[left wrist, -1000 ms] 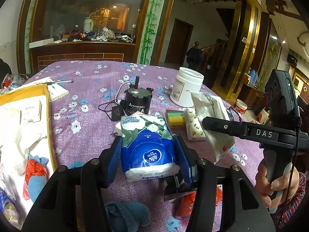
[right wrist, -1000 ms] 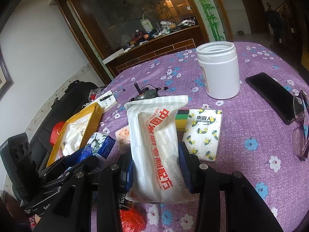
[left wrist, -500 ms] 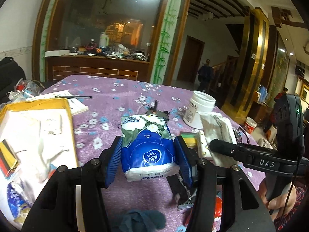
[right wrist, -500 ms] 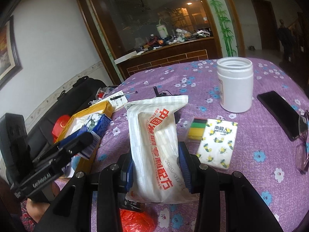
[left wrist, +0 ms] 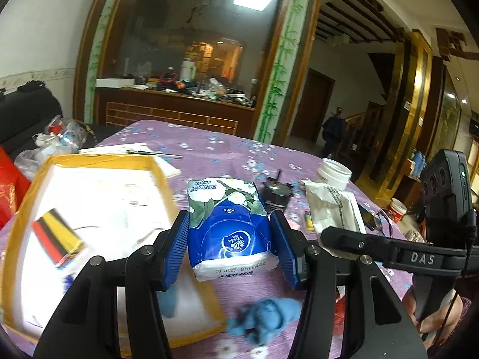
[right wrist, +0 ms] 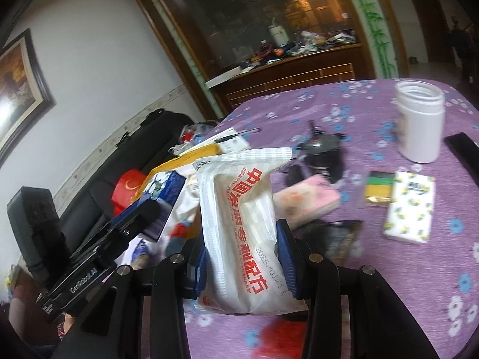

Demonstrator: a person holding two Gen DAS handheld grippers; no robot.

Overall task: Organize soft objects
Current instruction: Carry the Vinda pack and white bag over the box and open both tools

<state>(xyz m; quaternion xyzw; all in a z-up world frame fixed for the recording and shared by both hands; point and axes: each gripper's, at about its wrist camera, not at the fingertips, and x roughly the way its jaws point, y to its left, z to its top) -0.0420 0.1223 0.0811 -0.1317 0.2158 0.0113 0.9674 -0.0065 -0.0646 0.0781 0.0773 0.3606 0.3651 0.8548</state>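
Observation:
My left gripper (left wrist: 232,245) is shut on a blue Vinda tissue pack (left wrist: 229,227) and holds it above the purple flowered table, at the right edge of the yellow-rimmed box (left wrist: 155,167). My right gripper (right wrist: 242,257) is shut on a white packet with red Chinese print (right wrist: 242,224), held upright over the table. The packet also shows in the left wrist view (left wrist: 330,209). A blue cloth (left wrist: 263,318) lies below the left gripper. A pink tissue pack (right wrist: 308,197) and a bee-print tissue pack (right wrist: 410,206) lie on the table.
A white jar (right wrist: 419,125), a black motor with cable (right wrist: 321,152), a green-yellow sponge (right wrist: 378,187) and a dark phone (right wrist: 464,155) sit on the table. The box holds white paper and a striped sponge (left wrist: 58,237). A red bag (right wrist: 128,188) lies left.
Both grippers have swung left toward the yellow-rimmed box, still holding their packs. The box now fills more of the left wrist view.

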